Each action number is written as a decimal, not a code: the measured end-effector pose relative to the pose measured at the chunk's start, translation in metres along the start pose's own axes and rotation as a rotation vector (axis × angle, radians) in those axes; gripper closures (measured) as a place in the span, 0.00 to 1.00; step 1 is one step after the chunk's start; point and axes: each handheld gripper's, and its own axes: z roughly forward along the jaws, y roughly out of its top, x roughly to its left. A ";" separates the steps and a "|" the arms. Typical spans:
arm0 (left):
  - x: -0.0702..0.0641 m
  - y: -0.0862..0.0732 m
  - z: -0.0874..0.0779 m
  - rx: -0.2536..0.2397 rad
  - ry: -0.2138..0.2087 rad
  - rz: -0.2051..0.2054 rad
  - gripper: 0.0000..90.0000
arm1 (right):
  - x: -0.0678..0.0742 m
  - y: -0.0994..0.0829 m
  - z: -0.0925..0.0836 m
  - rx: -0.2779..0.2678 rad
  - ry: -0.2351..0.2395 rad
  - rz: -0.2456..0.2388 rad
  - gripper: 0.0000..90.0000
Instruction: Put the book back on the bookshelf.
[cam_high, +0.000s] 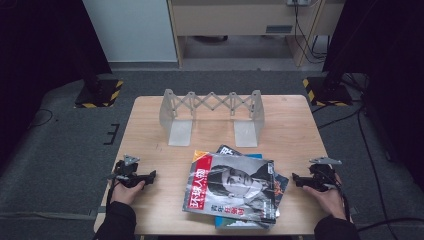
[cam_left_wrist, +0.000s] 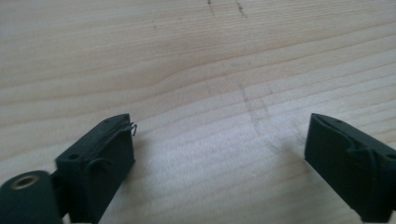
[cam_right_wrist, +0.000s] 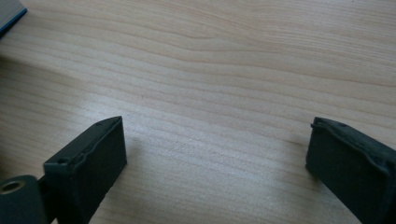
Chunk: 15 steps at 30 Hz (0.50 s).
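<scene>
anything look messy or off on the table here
Yes: the magazines lie in a skewed pile near the front edge, fanned at different angles rather than squared up, while the expandable book rack behind them stands empty. No spill or damage shows.

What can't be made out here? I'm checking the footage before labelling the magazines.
- Lower magazines: high view, covers hidden by the top magazine; how many, unclear.
- Top magazine's small print: high view, too small.
- Blue corner: right gripper view, cut off by the edge.
</scene>
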 end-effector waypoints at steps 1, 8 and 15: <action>0.000 0.000 -0.002 -0.012 -0.013 -0.016 0.10 | 0.001 0.001 -0.001 0.008 -0.004 -0.002 0.08; -0.009 0.001 -0.020 -0.116 -0.073 -0.050 0.13 | 0.001 0.009 -0.013 -0.048 0.001 0.065 0.09; -0.032 0.003 -0.035 -0.184 -0.160 -0.030 0.14 | 0.001 0.008 -0.027 -0.113 0.034 0.135 0.09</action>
